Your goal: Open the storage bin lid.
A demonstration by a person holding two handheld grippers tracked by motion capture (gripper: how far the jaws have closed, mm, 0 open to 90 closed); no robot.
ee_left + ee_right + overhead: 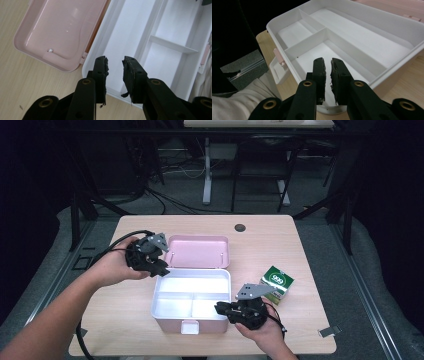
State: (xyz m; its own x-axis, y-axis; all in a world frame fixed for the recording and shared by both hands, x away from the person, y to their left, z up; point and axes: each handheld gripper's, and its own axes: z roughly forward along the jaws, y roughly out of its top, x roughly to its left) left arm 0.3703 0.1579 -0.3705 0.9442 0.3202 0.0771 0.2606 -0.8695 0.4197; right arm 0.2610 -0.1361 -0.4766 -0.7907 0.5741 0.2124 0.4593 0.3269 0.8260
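Observation:
An open lunch-style box stands mid-table: a white tray split into one long and two small compartments, all bare, with its pink lid folded flat behind it. My left gripper hovers at the tray's back left corner. In the left gripper view that gripper is open over the tray's rim, nothing between its jaws, with the lid to the left. My right gripper sits at the tray's front right corner. In its own view the right gripper is shut and bare above a small compartment.
A small green carton lies on the wood to the right of the tray, just behind my right hand. A pink latch juts from the tray's front wall. A dark grommet hole marks the table's back. Desk legs and cables stand beyond.

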